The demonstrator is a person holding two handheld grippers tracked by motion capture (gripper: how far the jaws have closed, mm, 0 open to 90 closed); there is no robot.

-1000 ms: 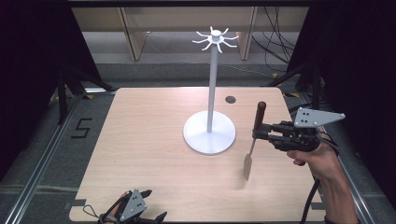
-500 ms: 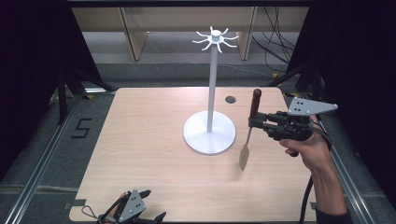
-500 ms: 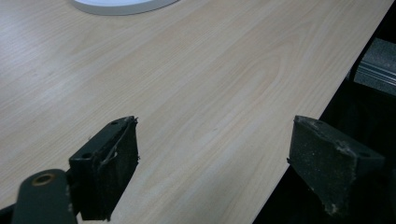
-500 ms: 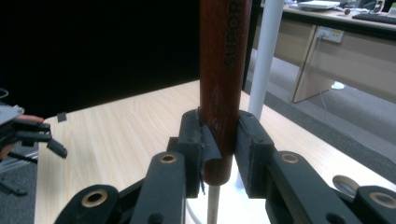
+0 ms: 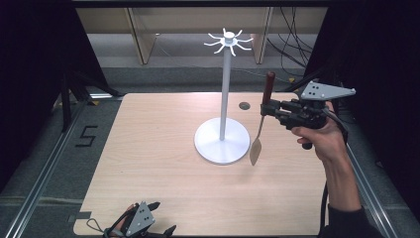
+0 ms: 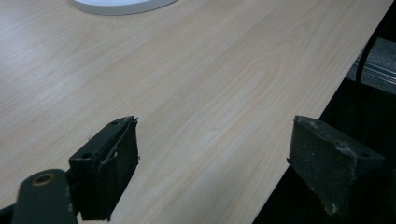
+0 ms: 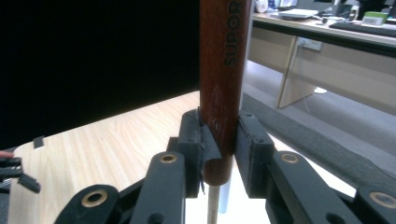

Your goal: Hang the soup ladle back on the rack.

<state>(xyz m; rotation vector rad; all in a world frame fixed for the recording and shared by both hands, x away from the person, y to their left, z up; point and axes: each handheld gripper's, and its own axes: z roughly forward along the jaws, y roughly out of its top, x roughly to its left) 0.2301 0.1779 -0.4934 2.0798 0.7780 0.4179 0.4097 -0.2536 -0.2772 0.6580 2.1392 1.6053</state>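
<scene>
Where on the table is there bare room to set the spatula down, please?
The table is bare left of the white stand, and along the near edge between the left gripper and the person's forearm. It is crowded only at the stand's base, beside the spatula held by the right gripper.

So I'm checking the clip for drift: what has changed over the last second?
The right tool, shut on the spatula by its brown handle, has carried it up and toward the white hook stand; the blade now hangs beside the stand's base. The left tool stayed open at the table's near edge, and the stand did not move.
</scene>
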